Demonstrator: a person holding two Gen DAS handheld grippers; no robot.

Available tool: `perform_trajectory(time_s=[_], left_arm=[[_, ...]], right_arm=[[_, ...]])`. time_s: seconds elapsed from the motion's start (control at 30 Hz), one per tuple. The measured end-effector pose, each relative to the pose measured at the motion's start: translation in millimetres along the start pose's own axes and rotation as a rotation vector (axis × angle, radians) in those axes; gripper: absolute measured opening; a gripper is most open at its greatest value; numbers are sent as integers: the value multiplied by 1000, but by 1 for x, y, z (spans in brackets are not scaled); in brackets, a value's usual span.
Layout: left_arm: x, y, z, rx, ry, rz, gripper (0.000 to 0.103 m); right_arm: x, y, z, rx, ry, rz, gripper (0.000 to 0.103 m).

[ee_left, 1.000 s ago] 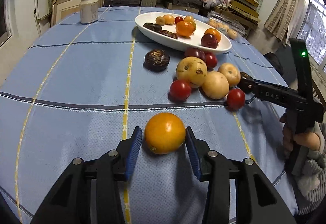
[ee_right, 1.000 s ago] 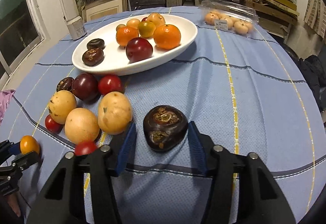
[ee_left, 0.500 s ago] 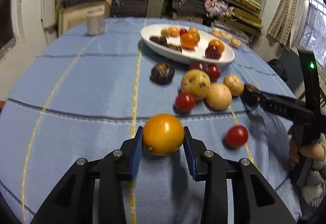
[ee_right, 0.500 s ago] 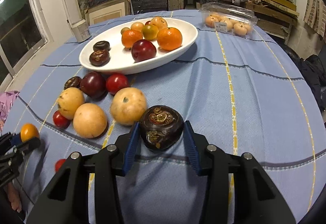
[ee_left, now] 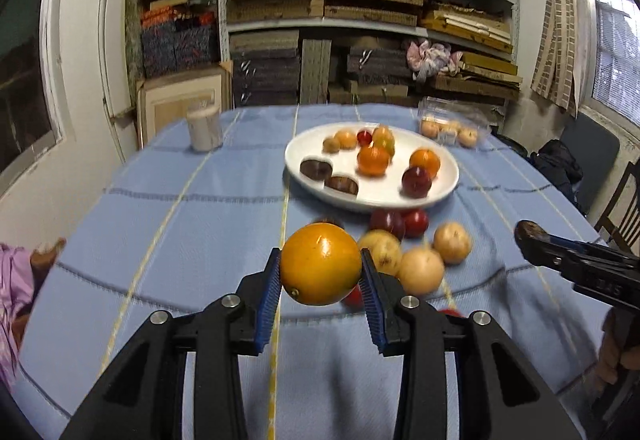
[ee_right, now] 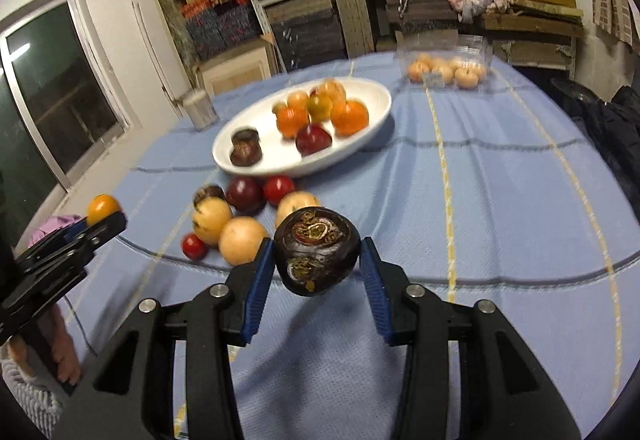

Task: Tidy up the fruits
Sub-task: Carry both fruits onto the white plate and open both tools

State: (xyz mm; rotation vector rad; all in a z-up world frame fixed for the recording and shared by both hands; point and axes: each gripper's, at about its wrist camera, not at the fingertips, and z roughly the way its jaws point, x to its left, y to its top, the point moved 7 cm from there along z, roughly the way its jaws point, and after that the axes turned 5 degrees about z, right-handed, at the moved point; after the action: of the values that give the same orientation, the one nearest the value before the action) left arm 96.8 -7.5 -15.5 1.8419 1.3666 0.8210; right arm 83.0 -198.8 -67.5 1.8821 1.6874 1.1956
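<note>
Two fisheye views, each from a camera mounted on a hand-held tool, looking forward and downward along its two fingers. The left-hand camera sits close above the near edge of the tabletop [ee_left: 168, 224], facing the shelves [ee_left: 360, 20] on the far wall, with the white plate [ee_left: 440, 188] ahead. The right-hand camera looks from further right, angled slightly leftward, at the same plate [ee_right: 376, 108]. Both share the plate, loose fruit and shelves, somewhat blurred. Each view catches the other tool at its edge: the right tool [ee_left: 528, 236], the left tool [ee_right: 102, 218].
</note>
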Motion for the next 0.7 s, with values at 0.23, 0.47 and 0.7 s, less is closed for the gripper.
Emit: perform_trajectory(time_s=[0.23, 0.47, 0.7], left_arm=[[-10, 60, 11, -78, 16, 42, 38], [-21, 101, 52, -93, 3, 47, 38], [-20, 121, 126, -35, -13, 2, 38]], right_arm=[[15, 70, -38, -129, 32, -25, 43], [31, 143, -18, -188, 58, -30, 43], [25, 176, 62, -135, 29, -3, 43]])
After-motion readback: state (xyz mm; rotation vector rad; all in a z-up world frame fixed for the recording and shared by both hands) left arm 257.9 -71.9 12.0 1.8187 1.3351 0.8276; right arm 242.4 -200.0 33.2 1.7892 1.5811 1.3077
